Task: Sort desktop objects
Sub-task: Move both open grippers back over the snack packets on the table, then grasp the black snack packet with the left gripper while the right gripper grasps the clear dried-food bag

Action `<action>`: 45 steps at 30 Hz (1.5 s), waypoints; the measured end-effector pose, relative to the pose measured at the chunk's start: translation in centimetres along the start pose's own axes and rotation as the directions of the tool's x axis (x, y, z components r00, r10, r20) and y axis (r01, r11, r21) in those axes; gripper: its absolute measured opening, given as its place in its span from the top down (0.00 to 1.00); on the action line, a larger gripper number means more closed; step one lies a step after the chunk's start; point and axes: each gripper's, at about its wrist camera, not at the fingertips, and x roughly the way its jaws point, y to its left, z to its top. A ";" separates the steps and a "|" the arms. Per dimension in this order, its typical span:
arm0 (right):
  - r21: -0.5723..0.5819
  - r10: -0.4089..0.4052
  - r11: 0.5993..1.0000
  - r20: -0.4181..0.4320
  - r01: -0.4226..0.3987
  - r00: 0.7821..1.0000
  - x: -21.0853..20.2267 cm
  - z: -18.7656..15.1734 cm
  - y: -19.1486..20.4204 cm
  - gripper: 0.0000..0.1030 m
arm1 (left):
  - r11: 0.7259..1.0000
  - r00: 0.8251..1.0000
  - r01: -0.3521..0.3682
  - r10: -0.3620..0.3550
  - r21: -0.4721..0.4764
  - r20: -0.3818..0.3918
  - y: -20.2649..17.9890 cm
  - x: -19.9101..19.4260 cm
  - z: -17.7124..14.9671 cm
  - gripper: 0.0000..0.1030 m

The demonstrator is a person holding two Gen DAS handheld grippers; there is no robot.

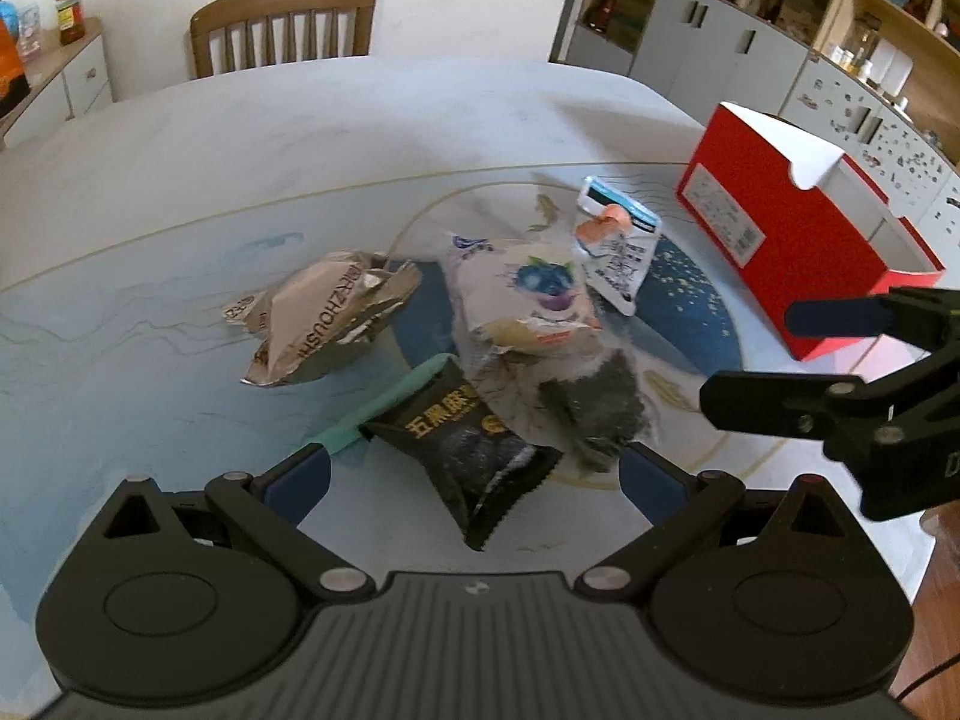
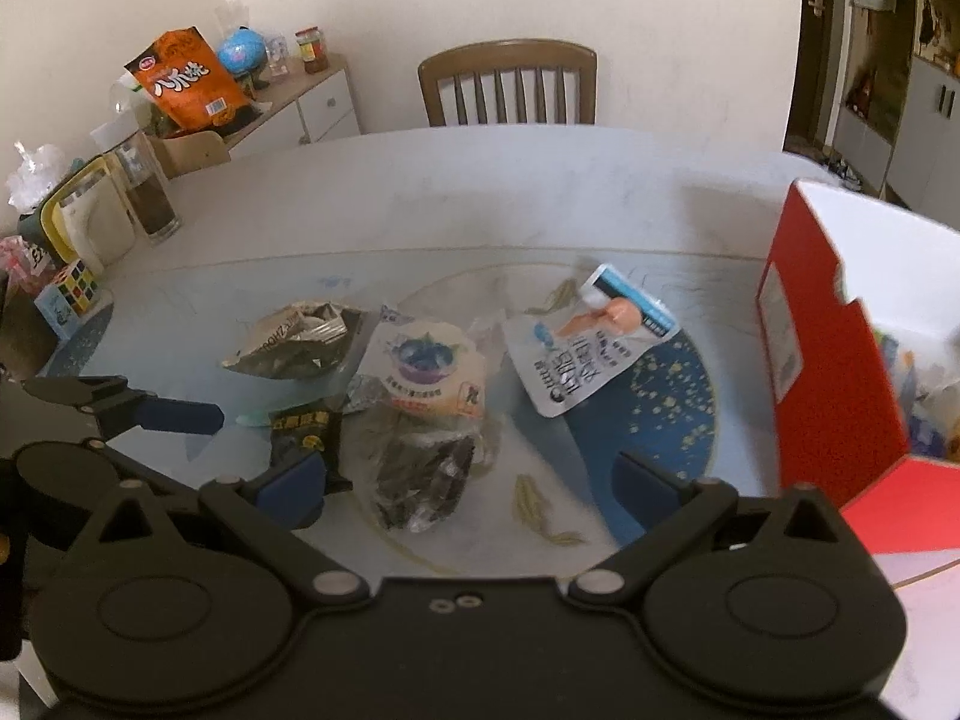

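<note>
The table (image 1: 180,192) was pale, with a chair (image 1: 282,24) behind it. A red box (image 1: 774,240) stood on the right and already held a few things. Five snack bags were still out: a blueberry bag (image 1: 528,294), a crumpled bag (image 1: 324,324), a black bag (image 1: 474,450), a clear bag (image 1: 594,408) and a white pouch (image 1: 618,246). The left gripper (image 1: 474,480) and right gripper (image 2: 474,486) were both wide open, holding nothing.

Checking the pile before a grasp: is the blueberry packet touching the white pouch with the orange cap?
Cannot tell. In the left wrist view, the blueberry packet and white pouch edges meet or overlap, but contact is unclear.
</note>
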 end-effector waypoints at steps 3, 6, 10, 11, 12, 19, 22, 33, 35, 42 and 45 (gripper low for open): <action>0.016 0.000 1.000 -0.008 0.000 1.000 0.9 0.0 0.1 0.01 | 1.000 1.000 -0.020 0.020 -0.014 -0.003 0.4 0.5 0.1 0.00; 0.045 0.002 0.999 -0.017 -0.001 1.000 1.6 0.0 0.0 0.01 | 0.999 1.000 -0.028 0.028 -0.030 -0.006 0.9 1.0 0.0 0.00; 0.071 0.005 0.997 -0.036 -0.003 0.999 2.5 0.1 -0.1 0.06 | 0.999 1.000 -0.029 0.029 -0.021 -0.008 1.1 1.5 -0.2 0.00; 0.077 0.005 0.997 -0.040 -0.002 0.999 2.7 0.1 -0.2 0.06 | 0.999 0.999 -0.034 0.033 -0.023 -0.004 1.1 1.6 -0.2 0.00; 0.084 0.006 0.996 -0.044 -0.002 0.999 2.8 0.0 -0.3 0.06 | 0.999 0.999 -0.037 0.037 -0.027 0.003 1.2 1.6 -0.3 0.00; 0.131 0.018 0.991 -0.081 -0.007 0.997 4.2 0.2 -0.8 0.14 | 1.000 1.000 -0.020 0.020 -0.004 0.006 1.0 2.1 -0.4 0.06; 0.143 0.025 0.990 -0.099 -0.011 0.995 4.9 0.2 -0.7 0.18 | 1.000 1.000 -0.023 0.023 0.013 0.011 0.6 2.1 -0.5 0.15; 0.156 0.038 0.988 -0.147 -0.014 0.988 6.5 0.1 -0.2 0.32 | 0.998 0.999 -0.037 0.036 0.053 0.016 -0.3 2.5 -0.5 0.47; 0.163 0.045 0.986 -0.154 -0.020 0.987 6.7 0.0 -0.1 0.37 | 0.998 0.999 -0.039 0.038 0.057 0.021 -0.3 2.5 -0.5 0.47; 0.174 0.065 0.984 -0.157 -0.037 0.985 6.7 0.2 -0.1 0.51 | 0.995 0.998 -0.050 0.046 0.084 0.047 -0.6 2.2 -0.6 0.54; 0.178 0.074 0.983 -0.157 -0.045 0.985 6.6 0.2 -0.1 0.55 | 0.995 0.997 -0.057 0.054 0.080 0.048 -0.5 1.9 -0.7 0.54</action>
